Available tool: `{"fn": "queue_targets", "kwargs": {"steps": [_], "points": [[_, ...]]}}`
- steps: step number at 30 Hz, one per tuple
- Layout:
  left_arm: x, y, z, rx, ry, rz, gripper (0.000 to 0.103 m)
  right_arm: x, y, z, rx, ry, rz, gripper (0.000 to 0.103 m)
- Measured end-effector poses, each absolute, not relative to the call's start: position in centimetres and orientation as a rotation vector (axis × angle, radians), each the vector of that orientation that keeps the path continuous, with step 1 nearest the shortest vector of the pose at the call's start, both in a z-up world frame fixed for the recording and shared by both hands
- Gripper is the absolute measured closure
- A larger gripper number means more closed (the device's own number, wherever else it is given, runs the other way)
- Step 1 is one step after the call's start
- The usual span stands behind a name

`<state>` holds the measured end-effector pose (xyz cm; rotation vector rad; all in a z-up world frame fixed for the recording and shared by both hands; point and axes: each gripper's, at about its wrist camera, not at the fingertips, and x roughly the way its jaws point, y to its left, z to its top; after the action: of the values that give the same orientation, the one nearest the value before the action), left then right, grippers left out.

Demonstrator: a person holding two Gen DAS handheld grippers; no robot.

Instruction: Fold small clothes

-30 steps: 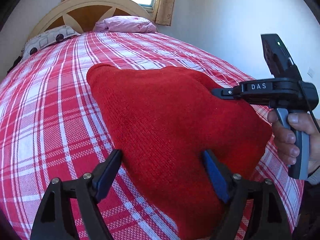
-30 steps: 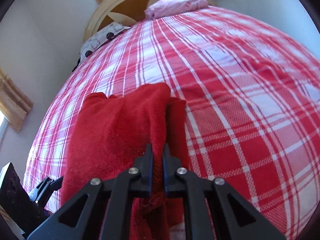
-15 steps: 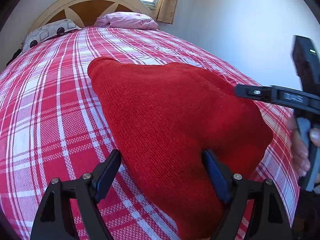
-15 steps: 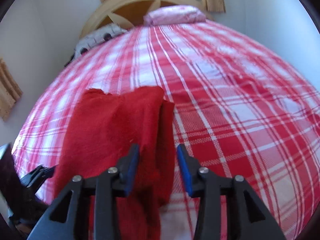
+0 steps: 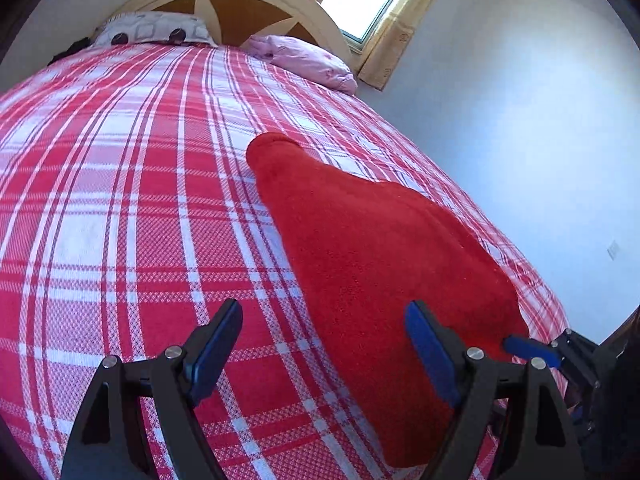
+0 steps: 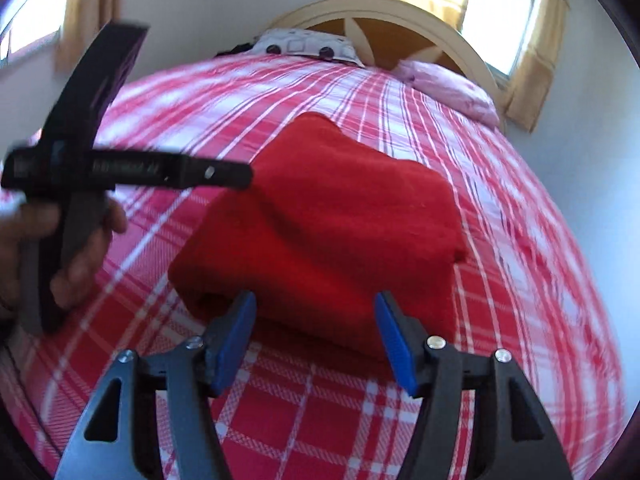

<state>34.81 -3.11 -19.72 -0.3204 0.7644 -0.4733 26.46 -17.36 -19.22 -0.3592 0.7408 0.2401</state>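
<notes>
A red knitted garment point(image 5: 372, 248) lies folded on the red-and-white checked bedspread point(image 5: 120, 220). In the right wrist view the garment point(image 6: 332, 220) is a thick folded block. My left gripper point(image 5: 324, 344) is open and empty, low over the bed at the garment's near left edge; it also shows in the right wrist view point(image 6: 224, 174) at the left, held by a hand. My right gripper point(image 6: 316, 340) is open and empty, just short of the garment's near fold. One of its blue fingertips point(image 5: 528, 350) shows at the lower right of the left wrist view.
A pink pillow point(image 5: 308, 60) and a patterned pillow point(image 5: 152, 32) lie against the wooden headboard point(image 5: 248, 4). A white wall point(image 5: 520, 120) runs along the bed's right side. A window with curtains point(image 6: 504, 12) is behind the headboard.
My right gripper let go of the garment's edge, opened, and swung round to the near end of the fold. My left gripper moved left, off the garment.
</notes>
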Motion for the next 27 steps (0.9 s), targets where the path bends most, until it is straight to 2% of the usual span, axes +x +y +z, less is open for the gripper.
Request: {"fn": "queue_targets", "kwargs": {"steps": [4,13,18,19,22,24,27], "points": [[34.7,-3.0,-19.8,-0.330,0.768,-0.469,0.019,27.7,-16.8,-20.6,-0.398,0.802,0.239,0.041],[34.5,-1.5,-19.6,-0.347,0.732,-0.362,0.019,25.4,-14.4,-19.7,-0.439,0.741,0.357,0.040],[34.9,-0.2,-20.3,-0.416,0.741,-0.339,0.019,26.2,-11.9,-21.7,-0.544,0.745,0.310,0.042],[34.9,-0.4,-20.3,-0.407,0.745,-0.340,0.019,26.9,-11.8,-22.1,-0.521,0.766,0.321,0.054],[34.5,-0.8,-20.1,-0.384,0.735,-0.352,0.019,27.3,-11.4,-22.6,-0.508,0.800,0.343,0.070],[34.2,-0.9,-19.9,-0.384,0.723,-0.361,0.019,26.3,-10.6,-22.8,-0.575,0.796,0.335,0.072],[34.0,-1.3,-19.7,-0.360,0.715,-0.365,0.019,26.2,-11.8,-22.4,-0.522,0.812,0.351,0.072]]}}
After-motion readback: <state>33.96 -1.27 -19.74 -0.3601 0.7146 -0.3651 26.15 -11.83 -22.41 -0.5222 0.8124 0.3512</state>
